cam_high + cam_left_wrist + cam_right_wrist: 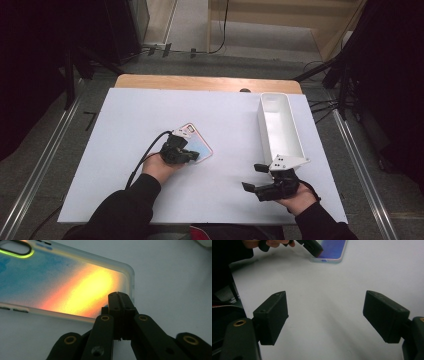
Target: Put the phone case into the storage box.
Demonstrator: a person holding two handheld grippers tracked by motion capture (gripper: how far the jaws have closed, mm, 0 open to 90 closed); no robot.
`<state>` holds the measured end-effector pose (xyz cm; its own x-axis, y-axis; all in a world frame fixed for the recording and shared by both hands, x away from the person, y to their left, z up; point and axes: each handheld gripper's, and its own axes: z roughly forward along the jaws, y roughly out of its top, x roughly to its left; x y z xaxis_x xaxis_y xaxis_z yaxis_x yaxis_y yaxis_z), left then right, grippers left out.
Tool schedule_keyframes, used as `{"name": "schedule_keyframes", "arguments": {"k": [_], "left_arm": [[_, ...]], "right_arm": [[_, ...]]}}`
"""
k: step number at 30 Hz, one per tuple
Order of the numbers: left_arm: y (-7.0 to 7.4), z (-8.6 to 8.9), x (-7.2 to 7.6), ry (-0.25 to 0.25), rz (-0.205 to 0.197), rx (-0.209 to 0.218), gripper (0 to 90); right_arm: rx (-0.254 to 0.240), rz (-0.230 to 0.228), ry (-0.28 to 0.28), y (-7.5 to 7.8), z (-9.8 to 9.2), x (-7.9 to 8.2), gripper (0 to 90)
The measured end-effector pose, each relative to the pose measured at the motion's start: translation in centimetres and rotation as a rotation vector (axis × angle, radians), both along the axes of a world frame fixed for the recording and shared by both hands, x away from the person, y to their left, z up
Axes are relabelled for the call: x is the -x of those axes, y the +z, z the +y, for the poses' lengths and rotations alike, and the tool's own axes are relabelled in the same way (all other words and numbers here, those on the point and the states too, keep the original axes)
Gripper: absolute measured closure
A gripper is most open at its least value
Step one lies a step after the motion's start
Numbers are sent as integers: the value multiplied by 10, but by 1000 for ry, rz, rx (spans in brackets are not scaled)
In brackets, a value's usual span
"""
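White-topped wooden table (150, 82), grey carpet floor (45, 150), metal floor rails (35, 175), dark surroundings

Even overhead light on the table, dark surround.
In the high view the white table top (220, 190) is bright and evenly lit with faint shadows, while both side edges fall into near black. In the left gripper view the phone case (65, 287) glares orange-yellow and looks soft. In the right gripper view the close jaws are blurred and dim.
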<state>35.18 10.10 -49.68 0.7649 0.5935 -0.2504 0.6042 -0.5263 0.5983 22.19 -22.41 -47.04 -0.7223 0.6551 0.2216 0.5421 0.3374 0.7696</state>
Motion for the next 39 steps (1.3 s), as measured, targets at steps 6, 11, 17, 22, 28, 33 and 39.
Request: {"name": "schedule_keyframes", "arguments": {"k": [6,11,17,22,28,33,39], "left_arm": [[1,6,0,13,0,-7,888],[1,11,-1,30,4,-7,888],[3,21,-4,55,-4,-24,887],[3,27,-8,83,0,-17,887],[2,29,-9,82,-3,-15,886],[4,31,-9,79,0,2,856],[16,34,-5,73,-5,66,754]], "right_arm": [[4,-5,14,0,2,-2,189],[3,-2,20,0,3,-3,189],[1,-1,26,0,5,-4,188],[3,1,32,0,6,-4,188],[5,-3,35,0,5,-4,189],[2,1,38,1,6,-3,189],[-2,-1,40,1,6,-3,189]]}}
